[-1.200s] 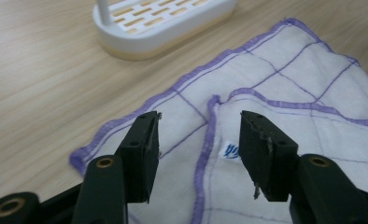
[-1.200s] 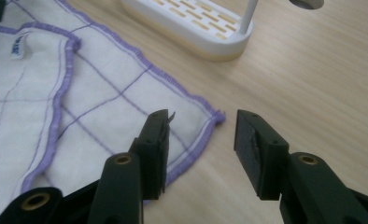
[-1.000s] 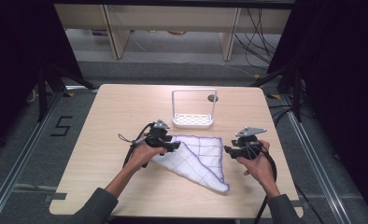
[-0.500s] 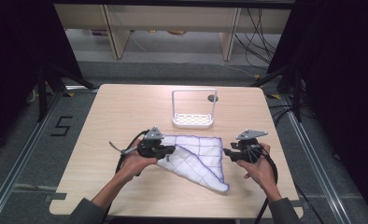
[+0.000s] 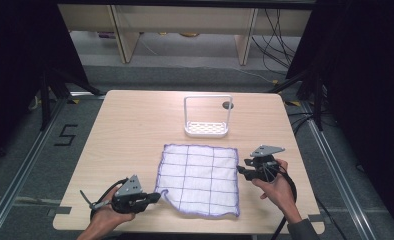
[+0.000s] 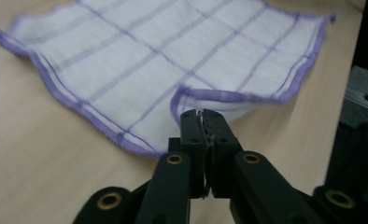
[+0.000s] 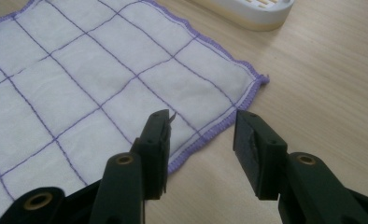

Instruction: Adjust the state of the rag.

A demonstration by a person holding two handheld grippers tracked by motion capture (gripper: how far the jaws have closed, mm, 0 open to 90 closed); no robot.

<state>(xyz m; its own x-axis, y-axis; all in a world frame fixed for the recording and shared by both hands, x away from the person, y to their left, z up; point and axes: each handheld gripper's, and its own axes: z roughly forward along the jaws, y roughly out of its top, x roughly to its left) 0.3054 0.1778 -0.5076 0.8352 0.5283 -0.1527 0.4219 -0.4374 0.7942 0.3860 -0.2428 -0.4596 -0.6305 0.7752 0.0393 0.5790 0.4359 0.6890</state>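
A white cloth with purple lines lies flat near the front edge of the surface. The left gripper pinches the cloth's near corner (jaws squeezed tight). The right gripper hangs unclenched over the cloth's right edge. A white rack stands behind.

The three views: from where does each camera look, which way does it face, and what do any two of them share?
High view: above the person's side, facing forward and down on the table; both hands and forearms show.
Left gripper view: rides the left hand-held gripper, facing along its shut jaws at the cloth corner.
Right gripper view: rides the right hand-held gripper, facing along its open jaws across the cloth edge toward the white rack.
All three share the cloth.
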